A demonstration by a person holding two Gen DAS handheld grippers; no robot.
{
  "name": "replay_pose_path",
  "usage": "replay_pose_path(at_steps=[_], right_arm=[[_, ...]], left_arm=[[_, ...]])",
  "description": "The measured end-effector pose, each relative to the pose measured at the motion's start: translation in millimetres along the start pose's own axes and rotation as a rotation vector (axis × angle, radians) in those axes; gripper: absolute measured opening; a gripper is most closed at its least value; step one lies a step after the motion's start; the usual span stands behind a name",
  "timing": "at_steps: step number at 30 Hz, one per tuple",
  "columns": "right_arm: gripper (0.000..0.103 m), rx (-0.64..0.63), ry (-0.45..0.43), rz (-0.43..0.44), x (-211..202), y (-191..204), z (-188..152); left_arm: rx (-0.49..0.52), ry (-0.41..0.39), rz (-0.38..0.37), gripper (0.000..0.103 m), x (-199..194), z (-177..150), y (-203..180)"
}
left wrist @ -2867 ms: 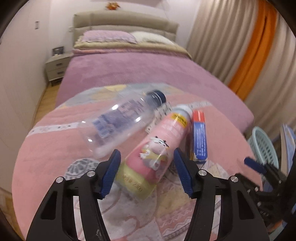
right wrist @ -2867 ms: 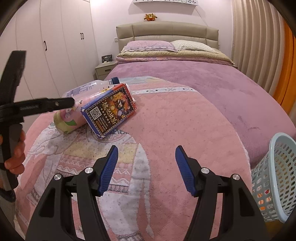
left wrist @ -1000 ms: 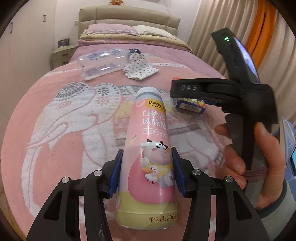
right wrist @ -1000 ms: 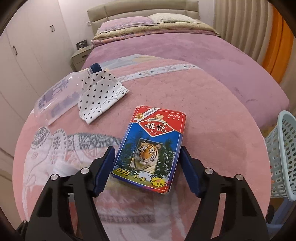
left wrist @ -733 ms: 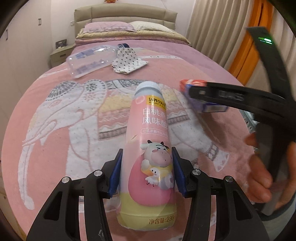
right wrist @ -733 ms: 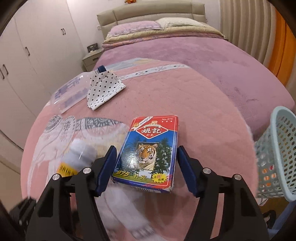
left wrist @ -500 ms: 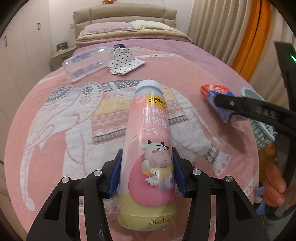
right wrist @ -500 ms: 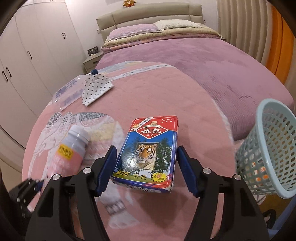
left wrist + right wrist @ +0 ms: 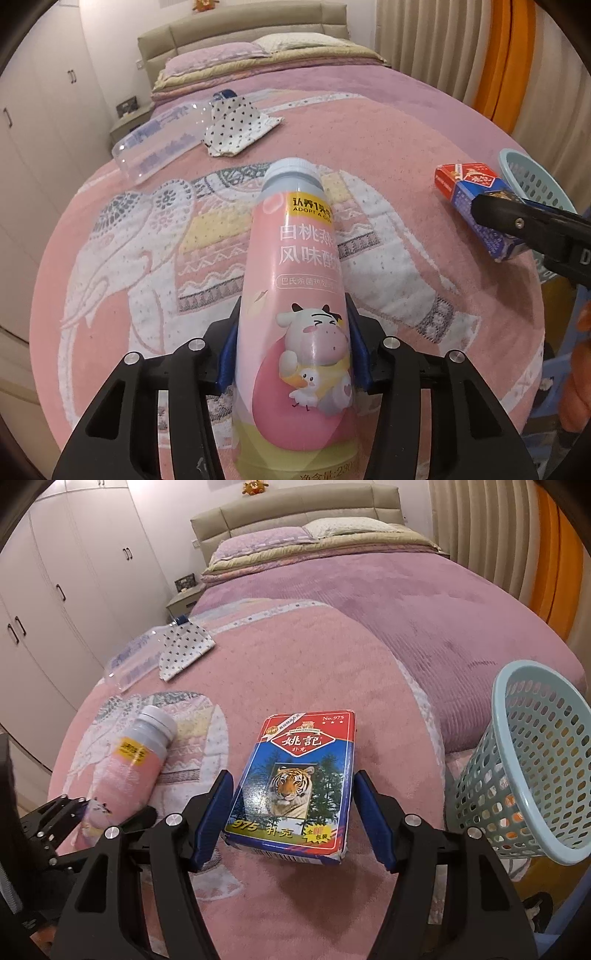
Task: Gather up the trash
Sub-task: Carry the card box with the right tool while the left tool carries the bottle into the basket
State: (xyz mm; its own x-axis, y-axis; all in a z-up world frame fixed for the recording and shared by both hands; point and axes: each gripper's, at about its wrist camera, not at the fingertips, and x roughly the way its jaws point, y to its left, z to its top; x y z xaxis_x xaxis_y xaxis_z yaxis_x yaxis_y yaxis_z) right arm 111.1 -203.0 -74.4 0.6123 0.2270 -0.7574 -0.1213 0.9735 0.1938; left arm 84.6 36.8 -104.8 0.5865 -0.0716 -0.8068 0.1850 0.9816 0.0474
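My left gripper (image 9: 293,350) is shut on a pink yogurt drink bottle (image 9: 295,314) with a cartoon cow, held above the pink elephant blanket (image 9: 147,236). My right gripper (image 9: 293,812) is shut on a red-and-blue playing card box (image 9: 295,779) with a tiger picture, held above the bed's foot. The box also shows in the left wrist view (image 9: 476,199), and the bottle in the right wrist view (image 9: 129,764). A light blue mesh trash basket (image 9: 532,760) stands on the floor just right of the box.
A clear plastic bottle (image 9: 159,142) and a dotted white cloth (image 9: 236,125) lie farther up the blanket; both show in the right wrist view too, the bottle (image 9: 129,661) and the cloth (image 9: 184,646). White wardrobes (image 9: 55,590) stand left. Curtains (image 9: 461,48) hang right.
Both grippers have closed on their objects and lifted them off the blanket. The right gripper with the card box has moved right, close to the blue basket.
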Motion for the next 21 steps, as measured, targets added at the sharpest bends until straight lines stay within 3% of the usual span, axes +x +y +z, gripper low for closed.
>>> replay_pose_path(at_steps=[10,17,21], right_arm=[[0.063,0.056,-0.069,0.023,-31.5,-19.3,8.3],[0.063,0.123,-0.161,0.001,-66.3,-51.6,15.6],[0.063,0.196,-0.222,-0.038,-90.5,-90.1,20.5]], left_arm=[[-0.019,-0.151,-0.128,0.047,-42.6,21.5,-17.1],[0.050,-0.225,-0.231,0.047,-59.4,55.5,-58.7],[0.099,-0.256,-0.312,0.047,-63.8,79.5,-96.3]])
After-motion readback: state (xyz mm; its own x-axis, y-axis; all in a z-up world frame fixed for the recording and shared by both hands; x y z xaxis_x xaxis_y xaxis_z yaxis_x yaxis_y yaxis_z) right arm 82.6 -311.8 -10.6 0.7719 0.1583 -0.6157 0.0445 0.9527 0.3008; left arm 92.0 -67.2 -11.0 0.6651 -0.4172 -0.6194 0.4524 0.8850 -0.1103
